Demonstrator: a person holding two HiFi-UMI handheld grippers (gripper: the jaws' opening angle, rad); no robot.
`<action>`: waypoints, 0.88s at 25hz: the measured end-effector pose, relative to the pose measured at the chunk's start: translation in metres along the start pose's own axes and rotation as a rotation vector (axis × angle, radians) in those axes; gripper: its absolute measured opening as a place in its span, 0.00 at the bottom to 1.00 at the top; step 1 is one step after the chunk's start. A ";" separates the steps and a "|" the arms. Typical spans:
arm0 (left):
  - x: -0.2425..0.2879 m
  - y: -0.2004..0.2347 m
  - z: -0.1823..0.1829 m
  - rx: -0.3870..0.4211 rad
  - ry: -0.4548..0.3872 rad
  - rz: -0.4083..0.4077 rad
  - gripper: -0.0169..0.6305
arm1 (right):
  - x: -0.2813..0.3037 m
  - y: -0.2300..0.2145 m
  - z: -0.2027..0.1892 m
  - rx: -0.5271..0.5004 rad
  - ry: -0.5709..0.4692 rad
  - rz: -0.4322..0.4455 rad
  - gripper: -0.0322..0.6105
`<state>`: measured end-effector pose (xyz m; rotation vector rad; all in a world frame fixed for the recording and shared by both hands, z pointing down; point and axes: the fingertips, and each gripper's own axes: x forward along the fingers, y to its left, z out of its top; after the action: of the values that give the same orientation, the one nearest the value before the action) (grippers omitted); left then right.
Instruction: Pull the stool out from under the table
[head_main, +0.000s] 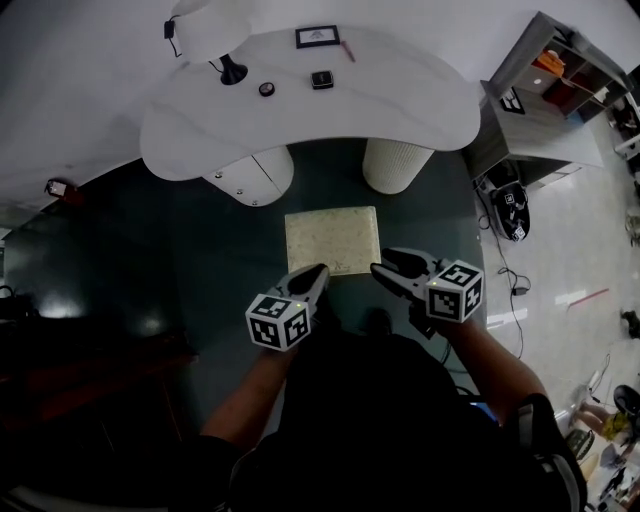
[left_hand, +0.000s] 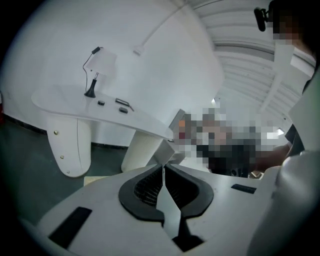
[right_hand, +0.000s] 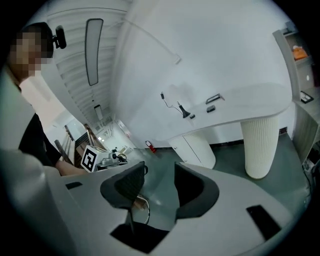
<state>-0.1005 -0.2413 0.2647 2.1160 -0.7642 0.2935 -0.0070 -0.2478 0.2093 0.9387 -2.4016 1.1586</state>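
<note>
Hiding its own legs, the stool (head_main: 332, 240) is seen only as a square pale seat; the lamp (head_main: 207, 30) is cut off at the top; a counter (head_main: 420, 110) on white pedestals (head_main: 398, 165) stands beyond; the stool lies on the floor (head_main: 200, 250), just ahead of both grippers; the left gripper (head_main: 320, 270) fingers are pressed together, empty; the right gripper (head_main: 382, 268) fingers are held apart, nothing between.

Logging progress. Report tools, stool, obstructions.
Left tool shut, empty; right tool open, empty. Stool out in front of table, free of both tools. Nothing seen blocking it.
</note>
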 end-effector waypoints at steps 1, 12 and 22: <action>0.000 -0.019 0.000 0.003 -0.024 0.008 0.07 | -0.015 0.006 0.001 -0.018 -0.017 0.007 0.33; -0.052 -0.162 0.035 0.167 -0.242 0.091 0.06 | -0.132 0.084 0.021 -0.268 -0.187 0.114 0.18; -0.132 -0.158 0.067 0.206 -0.339 0.178 0.06 | -0.139 0.141 0.042 -0.327 -0.230 0.119 0.13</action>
<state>-0.1109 -0.1673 0.0619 2.3273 -1.1672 0.1110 -0.0002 -0.1576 0.0289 0.8698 -2.7523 0.6908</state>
